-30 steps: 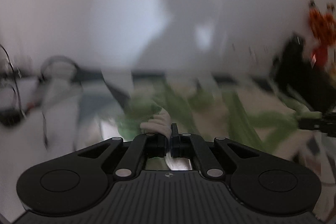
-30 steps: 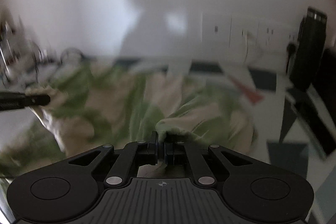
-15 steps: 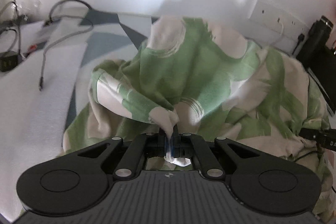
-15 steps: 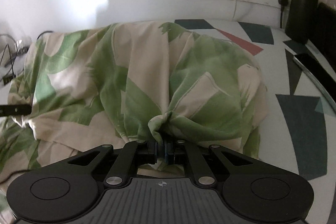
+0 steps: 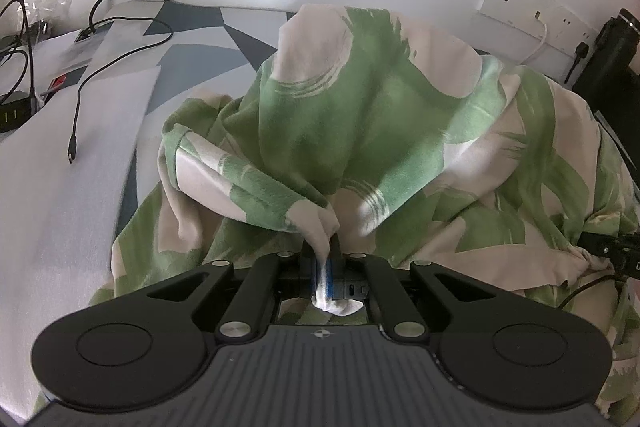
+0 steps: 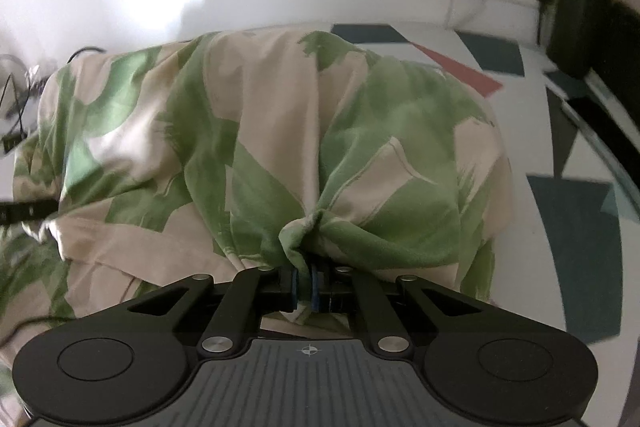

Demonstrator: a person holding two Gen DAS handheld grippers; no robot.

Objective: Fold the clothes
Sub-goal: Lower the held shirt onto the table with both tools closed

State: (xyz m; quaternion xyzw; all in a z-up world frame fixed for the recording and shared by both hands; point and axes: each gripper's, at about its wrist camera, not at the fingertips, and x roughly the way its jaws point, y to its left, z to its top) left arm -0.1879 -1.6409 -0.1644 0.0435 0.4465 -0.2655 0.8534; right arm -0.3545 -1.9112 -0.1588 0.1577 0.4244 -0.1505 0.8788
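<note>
Since half a second ago, the green-and-cream leaf-print garment (image 5: 360,131) bulges a little nearer. It lies rumpled on the patterned surface (image 6: 576,227). The left claw (image 5: 322,259) and right claw (image 6: 305,277) are each closed on a bunched fold.

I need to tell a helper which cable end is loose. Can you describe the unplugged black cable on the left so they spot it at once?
Start at the patterned table by the white wall, left of the green and cream garment. The black cable loops from the back edge and runs forward onto the plain white sheet. Unlike the tangled wires further left, its bare plug lies free.
</note>
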